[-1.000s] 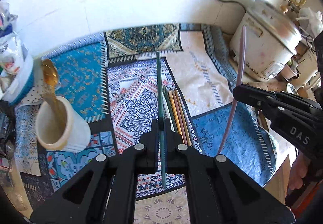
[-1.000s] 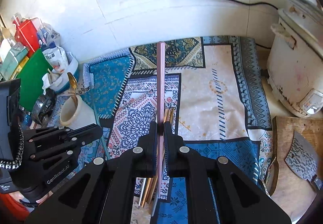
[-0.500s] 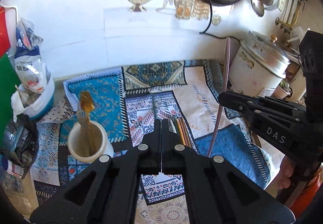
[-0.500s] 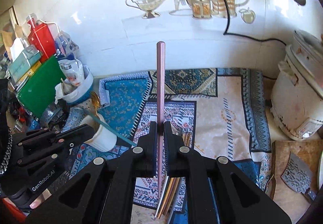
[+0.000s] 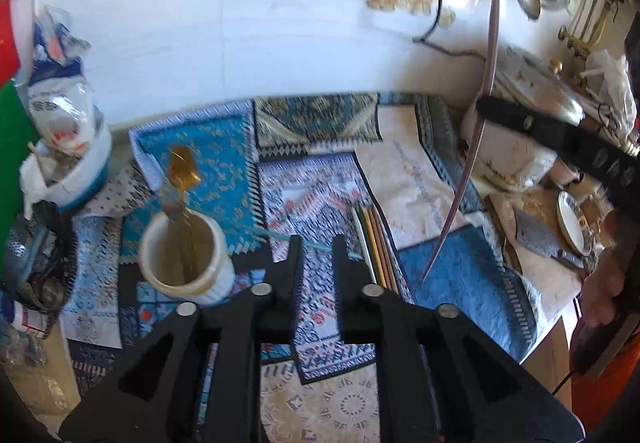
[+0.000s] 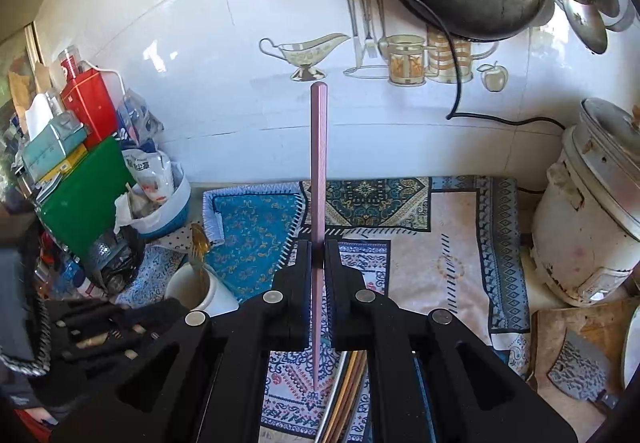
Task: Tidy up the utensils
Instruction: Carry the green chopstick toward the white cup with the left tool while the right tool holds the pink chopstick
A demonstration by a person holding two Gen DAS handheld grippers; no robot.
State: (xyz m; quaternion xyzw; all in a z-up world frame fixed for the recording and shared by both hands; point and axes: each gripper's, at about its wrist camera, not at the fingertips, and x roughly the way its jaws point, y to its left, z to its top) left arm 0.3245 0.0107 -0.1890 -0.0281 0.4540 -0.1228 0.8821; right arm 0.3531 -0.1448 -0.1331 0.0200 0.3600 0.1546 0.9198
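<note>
With its jaws just parted over the white cup [image 5: 186, 257], a blurred teal chopstick [image 5: 276, 235] apparently dropping, the left gripper [image 5: 314, 255] is released; the right gripper [image 6: 318, 255], clamped on the pink chopstick [image 6: 319, 171], must carry it there.

White tiled wall [image 6: 240, 43]; patterned cloth [image 6: 452, 243] on counter.

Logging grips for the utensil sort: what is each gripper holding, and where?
Right gripper: pink chopstick, clamped below its middle, toward the tip. Left gripper: nothing, jaws apart.
</note>
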